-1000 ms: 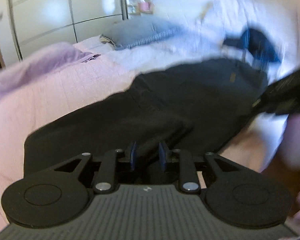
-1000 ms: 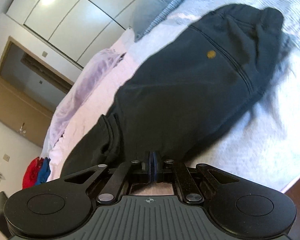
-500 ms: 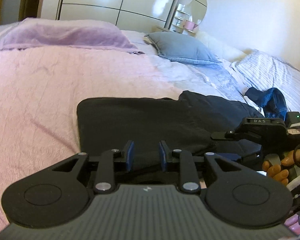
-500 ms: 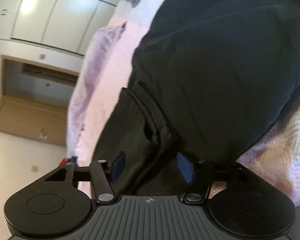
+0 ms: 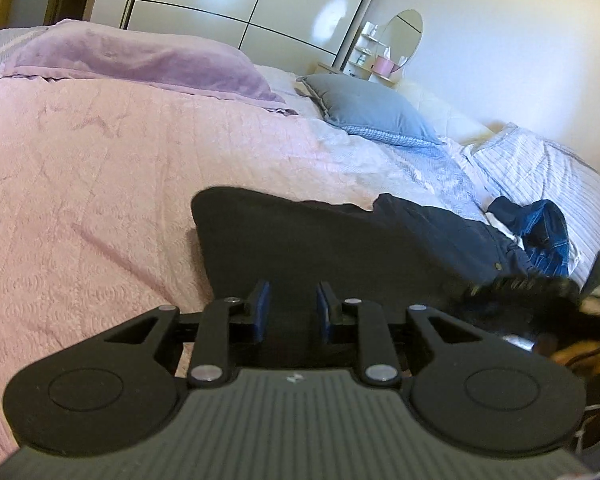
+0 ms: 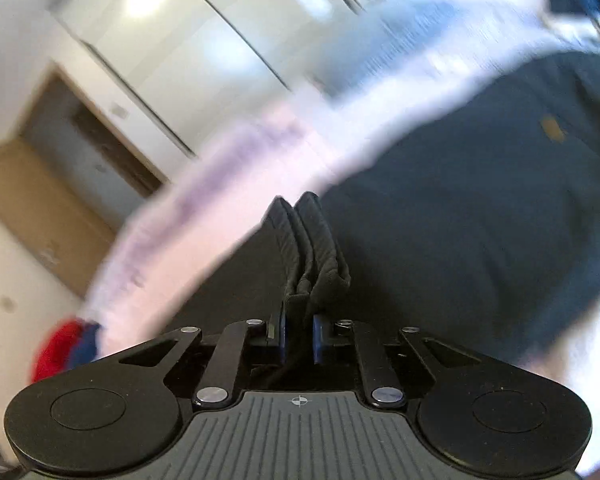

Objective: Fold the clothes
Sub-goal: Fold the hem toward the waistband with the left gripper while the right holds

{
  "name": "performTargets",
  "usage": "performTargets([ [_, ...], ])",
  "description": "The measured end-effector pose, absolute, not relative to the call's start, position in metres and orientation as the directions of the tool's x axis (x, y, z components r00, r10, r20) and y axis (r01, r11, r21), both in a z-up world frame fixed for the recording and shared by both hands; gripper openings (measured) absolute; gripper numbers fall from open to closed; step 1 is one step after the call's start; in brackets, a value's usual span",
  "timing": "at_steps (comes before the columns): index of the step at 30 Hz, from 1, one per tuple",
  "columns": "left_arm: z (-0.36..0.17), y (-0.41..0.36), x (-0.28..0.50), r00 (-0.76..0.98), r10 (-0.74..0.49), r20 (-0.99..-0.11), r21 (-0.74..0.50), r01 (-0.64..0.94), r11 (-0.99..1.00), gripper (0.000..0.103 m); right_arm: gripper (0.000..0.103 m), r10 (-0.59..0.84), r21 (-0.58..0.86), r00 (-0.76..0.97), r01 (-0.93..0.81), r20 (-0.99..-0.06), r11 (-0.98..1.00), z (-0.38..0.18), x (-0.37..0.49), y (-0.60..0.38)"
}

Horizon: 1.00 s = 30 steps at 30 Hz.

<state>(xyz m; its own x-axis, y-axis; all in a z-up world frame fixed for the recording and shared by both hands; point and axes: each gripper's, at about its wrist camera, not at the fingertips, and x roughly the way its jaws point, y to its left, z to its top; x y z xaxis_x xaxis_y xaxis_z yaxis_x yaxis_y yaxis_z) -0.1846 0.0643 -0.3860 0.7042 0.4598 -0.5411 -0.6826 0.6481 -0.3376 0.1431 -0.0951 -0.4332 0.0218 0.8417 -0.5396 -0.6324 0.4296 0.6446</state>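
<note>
Dark trousers (image 5: 340, 240) lie folded on the pink bedspread (image 5: 100, 184), hem end at the left, waist toward the right. My left gripper (image 5: 292, 312) hovers over the near edge of the trousers with its jaws a little apart and nothing between the pads. In the blurred right wrist view, my right gripper (image 6: 298, 336) is shut on a bunched fold of the trousers (image 6: 460, 220), likely the hem cuffs (image 6: 312, 240), which stick up between the pads. The right gripper also shows as a dark blur at the right of the left wrist view (image 5: 540, 296).
A purple blanket (image 5: 140, 60) and a grey pillow (image 5: 372, 112) lie at the head of the bed. Blue jeans (image 5: 540, 232) lie crumpled beyond the trousers on a striped cover. White wardrobe doors (image 5: 240, 8) stand behind. A red and blue heap (image 6: 64, 348) lies beside the bed.
My right gripper was open half a second ago and has closed on a fold of the trousers. The left gripper has drawn slightly nearer the hem end, jaws unchanged.
</note>
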Motion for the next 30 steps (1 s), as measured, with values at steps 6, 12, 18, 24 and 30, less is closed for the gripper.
performTargets([
  [6,-0.372,0.079,-0.206,0.699,0.495,-0.516,-0.380,-0.705,0.599,0.020,0.011,0.905,0.627,0.071,-0.699,-0.419,0.344,-0.402,0.137,-0.096],
  [12,-0.365,0.088,-0.193,0.713,0.480,-0.511,-0.373,-0.687,0.624,0.020,0.011,0.817,0.637,0.054,-0.597,-0.574,0.487,-0.444,0.158,-0.092],
  [18,-0.362,0.090,-0.160,0.733,0.430,-0.527,-0.322,-0.641,0.697,0.020,0.011,0.843,0.624,0.004,-0.671,-0.537,0.401,-0.431,0.156,-0.083],
  [24,-0.384,0.095,-0.146,0.694,0.413,-0.590,-0.279,-0.655,0.702,0.020,0.013,0.806,0.619,-0.033,-0.659,-0.591,0.427,-0.440,0.163,-0.085],
  [30,-0.378,0.093,-0.154,0.695,0.429,-0.576,-0.261,-0.654,0.710,0.020,0.042,0.748,0.363,0.152,-0.801,-0.646,0.476,-0.402,0.140,-0.072],
])
